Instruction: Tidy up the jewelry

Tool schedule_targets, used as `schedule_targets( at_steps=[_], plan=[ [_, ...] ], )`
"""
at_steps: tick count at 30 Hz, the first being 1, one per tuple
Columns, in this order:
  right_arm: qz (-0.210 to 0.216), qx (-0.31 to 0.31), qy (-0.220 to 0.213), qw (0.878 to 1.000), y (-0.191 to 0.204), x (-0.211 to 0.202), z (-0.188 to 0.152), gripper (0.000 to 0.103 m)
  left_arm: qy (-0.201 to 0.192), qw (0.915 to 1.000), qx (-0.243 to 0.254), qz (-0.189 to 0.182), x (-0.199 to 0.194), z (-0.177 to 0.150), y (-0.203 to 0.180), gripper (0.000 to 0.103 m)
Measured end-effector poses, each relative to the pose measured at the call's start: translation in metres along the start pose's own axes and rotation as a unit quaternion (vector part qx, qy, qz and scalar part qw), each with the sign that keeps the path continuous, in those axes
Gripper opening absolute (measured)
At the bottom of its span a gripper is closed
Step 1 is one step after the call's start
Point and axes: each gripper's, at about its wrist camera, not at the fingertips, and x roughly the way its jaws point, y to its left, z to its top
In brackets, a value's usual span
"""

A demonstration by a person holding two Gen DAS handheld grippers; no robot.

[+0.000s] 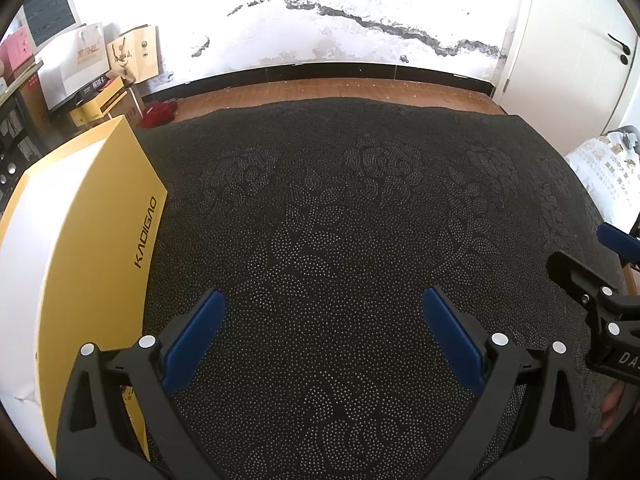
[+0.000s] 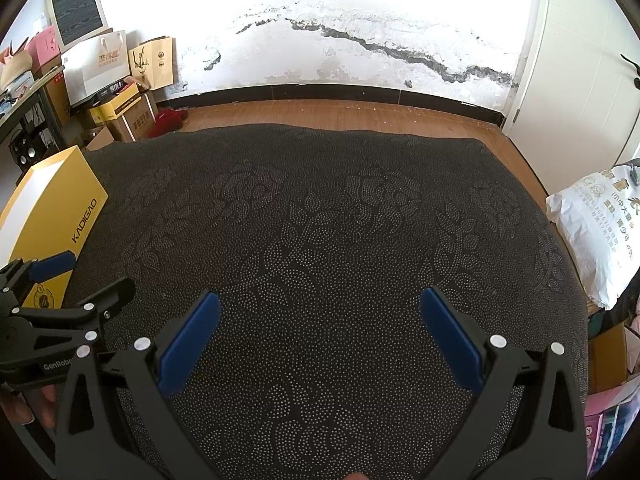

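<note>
A yellow box [image 1: 96,240] marked KADIGAO, with a white top, lies on the left of a dark patterned cloth [image 1: 340,220]. It also shows in the right wrist view [image 2: 52,204]. No jewelry is visible in either view. My left gripper [image 1: 324,304] is open and empty above the cloth, just right of the box. My right gripper [image 2: 320,304] is open and empty over the cloth's middle. The right gripper shows at the right edge of the left wrist view [image 1: 600,288]; the left gripper shows at the left of the right wrist view [image 2: 76,284].
Beyond the cloth lies a wooden floor [image 2: 340,116] and a cracked white wall. Bags and cardboard boxes [image 2: 116,80] are stacked at the far left. A white printed sack [image 2: 596,232] sits at the right, next to a white door [image 2: 580,60].
</note>
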Motion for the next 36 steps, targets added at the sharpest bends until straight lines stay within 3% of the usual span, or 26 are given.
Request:
schedule_targets(
  at_steps=[36],
  plan=[
    [-0.001, 0.003, -0.006, 1.000, 0.0002, -0.0039, 0.0035, 0.097, 0.007, 0.9999, -0.004, 0.006, 0.0022, 0.0011, 0.0018, 0.097]
  ],
)
